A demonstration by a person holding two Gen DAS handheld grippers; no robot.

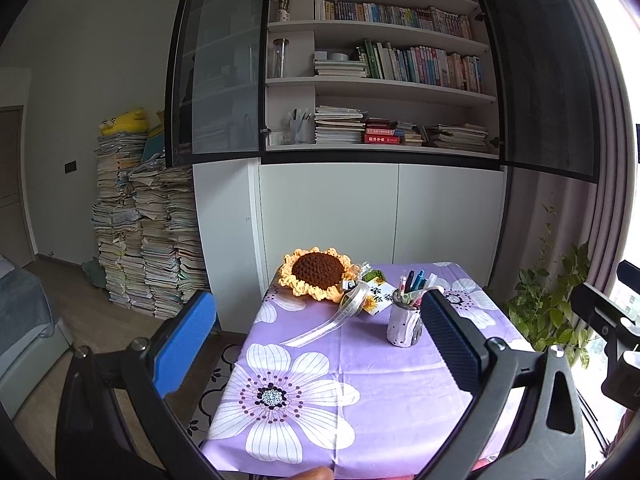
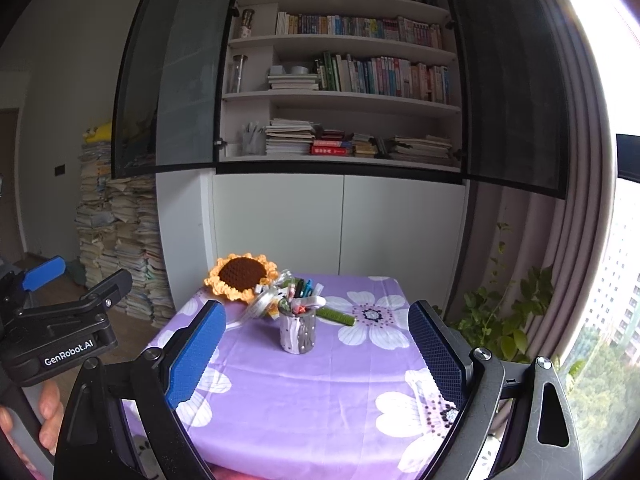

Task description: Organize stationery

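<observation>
Both of my tools hang back from the near edge of the table (image 2: 320, 400), nothing in either. My left gripper (image 1: 320, 344) has its jaws spread wide and empty, and my right gripper (image 2: 316, 356) is spread just as wide, also empty. Below me lies the purple flowered tablecloth (image 1: 360, 380), bare across its whole near half.

Further in stands the pen holder (image 2: 298, 334), a small spotted cup, upright and packed with pens (image 2: 304, 288) that poke up past its rim. As far as I can tell every pen is already in the cup; I see none loose on the cloth. Just behind it lies a crochet sunflower (image 2: 242, 276) with a trailing ribbon (image 1: 320, 330) and a green stem (image 2: 338, 316) running off to the right.

The risks as I judge them: the cup looks light and top-heavy, so a pad clipping the pens could tip it and scatter them. The ribbon lies close to its base and could snag a finger. The cloth could slide if I drag.

Beyond all that, the white cabinet (image 1: 328, 208) and bookshelves (image 1: 380, 88).
</observation>
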